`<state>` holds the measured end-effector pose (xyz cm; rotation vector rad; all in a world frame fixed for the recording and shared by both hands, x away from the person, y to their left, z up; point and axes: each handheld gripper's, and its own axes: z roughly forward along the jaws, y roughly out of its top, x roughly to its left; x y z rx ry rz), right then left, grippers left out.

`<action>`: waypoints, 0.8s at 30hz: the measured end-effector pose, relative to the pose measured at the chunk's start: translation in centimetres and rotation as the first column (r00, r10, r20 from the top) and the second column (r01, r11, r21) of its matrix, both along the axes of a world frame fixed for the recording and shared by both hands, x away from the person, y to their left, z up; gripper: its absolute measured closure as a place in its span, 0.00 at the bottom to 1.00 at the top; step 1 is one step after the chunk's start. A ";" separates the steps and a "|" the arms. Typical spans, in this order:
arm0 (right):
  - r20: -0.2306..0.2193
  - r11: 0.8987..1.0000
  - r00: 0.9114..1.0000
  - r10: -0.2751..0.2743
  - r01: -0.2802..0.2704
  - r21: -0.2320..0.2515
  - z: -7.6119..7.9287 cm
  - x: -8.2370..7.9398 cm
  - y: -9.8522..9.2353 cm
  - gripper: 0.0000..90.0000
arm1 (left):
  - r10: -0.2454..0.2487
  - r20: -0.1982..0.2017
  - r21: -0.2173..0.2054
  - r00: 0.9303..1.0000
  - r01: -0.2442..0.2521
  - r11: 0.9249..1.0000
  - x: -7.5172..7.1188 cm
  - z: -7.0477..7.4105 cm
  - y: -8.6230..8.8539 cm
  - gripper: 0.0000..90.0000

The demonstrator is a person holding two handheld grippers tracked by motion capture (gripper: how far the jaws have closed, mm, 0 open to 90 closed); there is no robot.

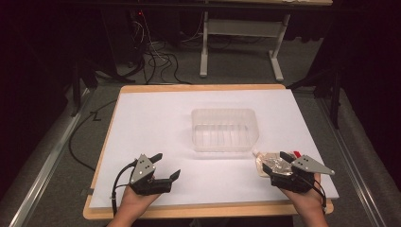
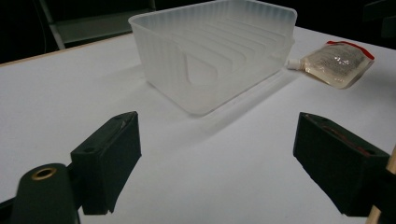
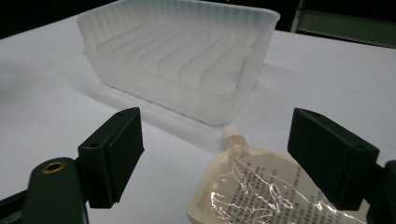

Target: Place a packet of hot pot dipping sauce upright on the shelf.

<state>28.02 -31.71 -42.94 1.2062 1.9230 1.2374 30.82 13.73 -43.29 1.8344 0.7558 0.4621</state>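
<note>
Straddling the pouch, the right gripper holds its fingers wide apart, clamped on nothing, one on each side of the packet and clear of it in the right gripper view. The pouch lies flat on the worktop directly ahead of those fingers, toward the front right corner, with its long axis running roughly along the gripper's line of sight: white spout at the far end, pointing at the near wall of the clear plastic tub, red-edged bottom toward the hand. The spout stops just short of the tub; I cannot tell whether it touches.

The left gripper sits near the front left edge of the worktop, its fingers also spread and holding nothing. From there the pouch is well apart, off beyond the tub's right corner.

So the right hand is plainly the nearer one. A close across the short width looks the likely move, then a short carry forward into the tub in the middle of the worktop.
</note>
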 end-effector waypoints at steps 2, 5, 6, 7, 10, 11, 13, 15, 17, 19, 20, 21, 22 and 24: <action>-0.014 1.000 1.000 -0.003 0.003 -0.006 0.0 0.1 0.0 0.20 | -0.001 -0.003 -0.001 1.000 0.001 1.000 0.0 0.0 0.0 0.16; -0.041 1.000 0.999 -0.018 0.017 -0.019 -0.2 0.3 -0.1 0.20 | 0.000 -0.004 0.013 1.000 0.000 1.000 0.0 0.0 -0.1 0.15; -0.057 1.000 0.998 -0.020 0.019 -0.023 -0.3 0.4 -0.2 0.20 | 0.000 -0.005 0.020 1.000 0.000 1.000 0.0 0.0 -0.1 0.15; -0.067 0.999 0.997 -0.024 0.022 -0.027 -0.4 0.6 -0.3 0.19 | -0.001 -0.011 0.022 1.000 0.001 1.000 0.0 0.0 -0.1 0.15; -0.108 0.999 0.993 -0.041 0.038 -0.030 -0.9 0.9 -0.6 0.18 | -0.018 -0.032 0.024 0.999 0.019 1.000 0.1 0.1 -0.2 0.17; -0.114 0.999 0.992 -0.043 0.040 -0.033 -1.1 1.0 -0.6 0.18 | -0.023 -0.033 0.030 0.999 0.024 0.999 0.1 0.1 -0.3 0.17; -0.126 0.998 0.991 -0.047 0.043 -0.034 -1.3 1.1 -0.8 0.17 | -0.032 -0.030 0.034 0.999 0.033 0.999 0.0 0.0 -0.4 0.17; -0.135 0.998 0.990 -0.048 0.043 -0.039 -1.5 1.3 -0.9 0.17 | -0.040 -0.030 0.045 0.999 0.042 0.998 0.0 0.0 -0.5 0.17; -0.147 0.998 0.988 -0.051 0.046 -0.036 -1.6 1.3 -1.0 0.17 | -0.042 -0.029 0.050 0.999 0.043 0.998 0.0 -0.1 -0.6 0.17; -0.160 0.998 0.986 -0.048 0.042 -0.044 -1.9 1.5 -1.0 0.17 | -0.039 -0.025 0.055 0.999 0.040 0.998 0.0 -0.2 -0.7 0.17; -0.160 0.998 0.986 -0.048 0.042 -0.044 -1.9 1.5 -1.0 0.17 | -0.039 -0.026 0.056 0.999 0.040 0.998 0.0 -0.3 -0.7 0.17; -0.172 0.998 0.984 -0.042 0.033 -0.056 -2.1 1.6 -0.9 0.16 | -0.039 -0.026 0.054 0.999 0.040 0.998 0.0 -0.3 -0.7 0.17; -0.172 0.998 0.984 -0.042 0.033 -0.056 -2.1 1.6 -0.9 0.16 | -0.039 -0.023 0.056 0.999 0.040 0.998 0.0 -0.4 -0.7 0.17; -0.187 0.997 0.982 -0.038 0.026 -0.066 -2.4 1.7 -0.7 0.16 | -0.042 -0.020 0.062 0.999 0.043 0.997 0.0 -0.4 -0.8 0.17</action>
